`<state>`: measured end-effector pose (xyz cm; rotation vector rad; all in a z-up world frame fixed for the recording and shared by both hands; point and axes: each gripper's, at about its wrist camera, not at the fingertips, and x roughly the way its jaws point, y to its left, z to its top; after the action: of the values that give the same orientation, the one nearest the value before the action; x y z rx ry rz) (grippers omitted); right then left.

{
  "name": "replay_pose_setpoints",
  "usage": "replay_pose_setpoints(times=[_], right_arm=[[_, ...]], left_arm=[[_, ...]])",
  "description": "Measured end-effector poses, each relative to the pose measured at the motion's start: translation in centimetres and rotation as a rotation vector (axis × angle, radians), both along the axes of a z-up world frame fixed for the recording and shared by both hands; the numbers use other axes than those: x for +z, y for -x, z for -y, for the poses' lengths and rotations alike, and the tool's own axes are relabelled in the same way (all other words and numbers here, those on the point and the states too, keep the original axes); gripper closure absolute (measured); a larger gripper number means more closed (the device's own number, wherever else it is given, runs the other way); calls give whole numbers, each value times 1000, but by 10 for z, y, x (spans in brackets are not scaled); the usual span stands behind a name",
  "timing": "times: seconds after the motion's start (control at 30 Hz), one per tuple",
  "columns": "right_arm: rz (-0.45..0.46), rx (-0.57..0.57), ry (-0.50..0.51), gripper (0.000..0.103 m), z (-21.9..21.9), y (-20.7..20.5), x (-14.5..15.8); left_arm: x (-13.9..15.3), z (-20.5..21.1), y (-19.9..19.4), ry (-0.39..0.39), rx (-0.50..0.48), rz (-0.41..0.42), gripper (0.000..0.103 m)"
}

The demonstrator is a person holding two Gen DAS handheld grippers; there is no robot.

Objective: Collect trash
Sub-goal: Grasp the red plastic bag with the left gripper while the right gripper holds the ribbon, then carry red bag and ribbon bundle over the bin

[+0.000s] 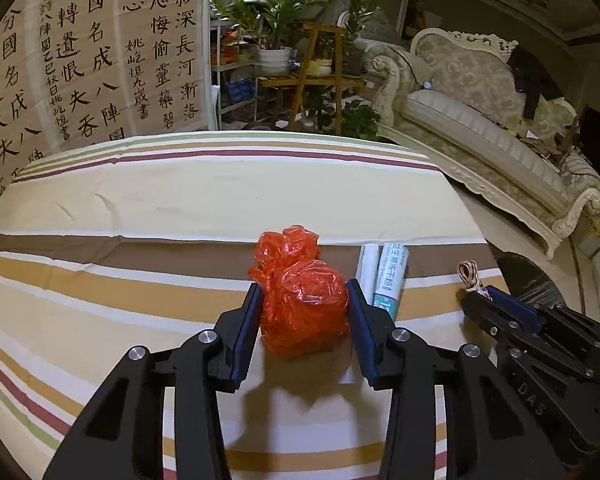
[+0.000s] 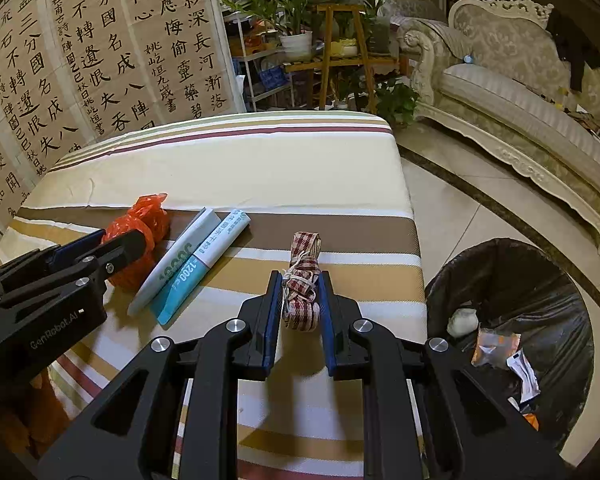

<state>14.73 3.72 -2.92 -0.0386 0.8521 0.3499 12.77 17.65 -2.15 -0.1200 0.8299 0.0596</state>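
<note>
Striped tablecloth (image 1: 140, 280) covers the table; cream, tan, brown and dark red bands, nearly all of it bare

Bin with a black liner (image 2: 512, 280) stands on the tile floor just off the table's right edge. A few scraps lie inside: a white lump, an orange-and-white wrapper, some paper

Left gripper (image 1: 304, 304) sits low over the cloth, jaws either side of the red plastic bag (image 1: 300, 304). Both blue pads touch the bag's sides, so it reads as clenched on the bag. Bag is knotted and crumpled, its bottom resting on the cloth, the upper lobe sticking out past the fingertips

Right gripper (image 2: 300, 300) is clamped on the checked ribbon bundle (image 2: 302, 292), red-and-white, tied with white string. Pads press it from both sides; its far loop pokes out ahead of the fingertips, over the tan stripe near the table's right edge

Two paper tubes (image 2: 192, 264) lie side by side on the cloth between the two grippers, touching each other: one white with green lettering, one teal and white with printed text. Just right of the red bag, angled toward the far right. Neither gripper touches them

Behind the table: calligraphy panels, potted plants on wooden racks, a carved sofa
</note>
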Motion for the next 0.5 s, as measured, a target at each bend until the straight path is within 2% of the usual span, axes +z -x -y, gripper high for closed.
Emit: replay_pose_setpoints(times=[0.13, 0.5], right_arm=[[0, -1, 0, 85, -1, 0, 0], [22, -4, -6, 85, 4, 12, 8]], left_arm=[[1, 0, 6, -11, 8, 12, 66], [13, -2, 17, -40, 37, 52, 68]])
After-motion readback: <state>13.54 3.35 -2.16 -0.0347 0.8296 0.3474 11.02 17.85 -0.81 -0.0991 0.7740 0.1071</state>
